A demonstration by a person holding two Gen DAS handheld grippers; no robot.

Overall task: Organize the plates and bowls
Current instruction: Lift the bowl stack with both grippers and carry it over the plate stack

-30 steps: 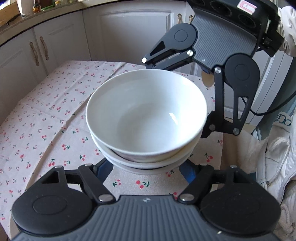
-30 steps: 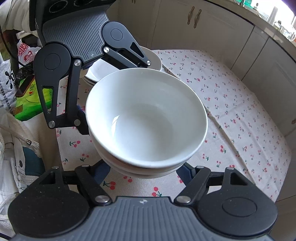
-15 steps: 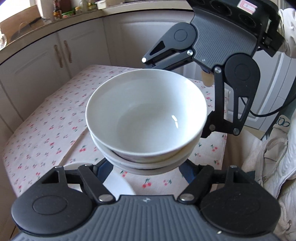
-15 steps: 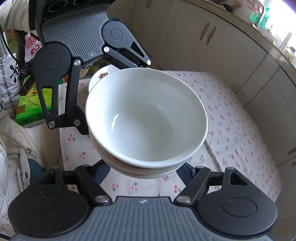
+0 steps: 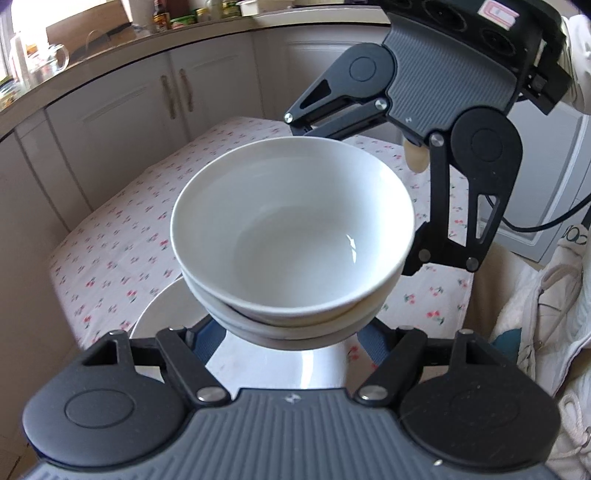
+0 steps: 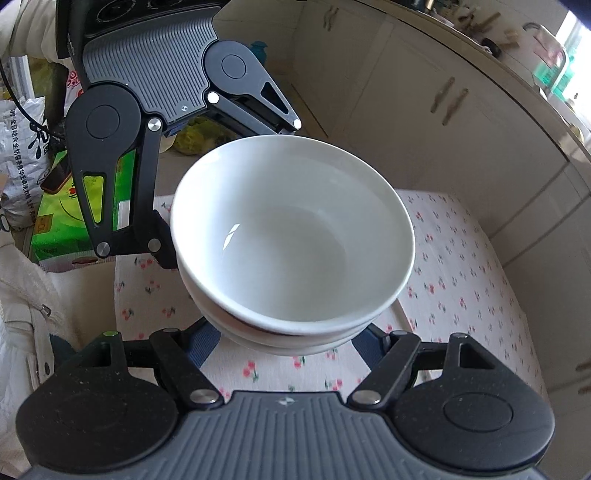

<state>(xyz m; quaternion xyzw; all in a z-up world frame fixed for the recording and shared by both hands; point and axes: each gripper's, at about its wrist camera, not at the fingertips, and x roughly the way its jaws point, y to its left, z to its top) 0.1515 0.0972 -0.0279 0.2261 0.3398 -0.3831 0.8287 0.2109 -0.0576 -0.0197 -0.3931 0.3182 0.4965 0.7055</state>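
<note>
Two nested white bowls (image 5: pixel 291 236) are held in the air above the cherry-print tablecloth (image 5: pixel 122 236). They also show in the right wrist view (image 6: pixel 291 240). My left gripper (image 5: pixel 291 332) grips the lower bowl from one side, its blue fingers (image 5: pixel 371 341) spread wide around the base. My right gripper (image 6: pixel 288 343) holds the stack from the opposite side in the same way. A white plate (image 5: pixel 258 362) lies on the table directly below the bowls in the left wrist view.
White kitchen cabinets (image 5: pixel 177 99) curve around the table, with bottles and jars on the counter (image 5: pixel 173 18). A green box (image 6: pixel 55 221) and printed bags (image 6: pixel 22 147) sit beyond the table's end. A white jacket (image 5: pixel 546 314) is close at the side.
Both grippers have carried the bowl stack sideways and higher over the table. The white plate has come into view beneath the bowls in the left wrist view.
</note>
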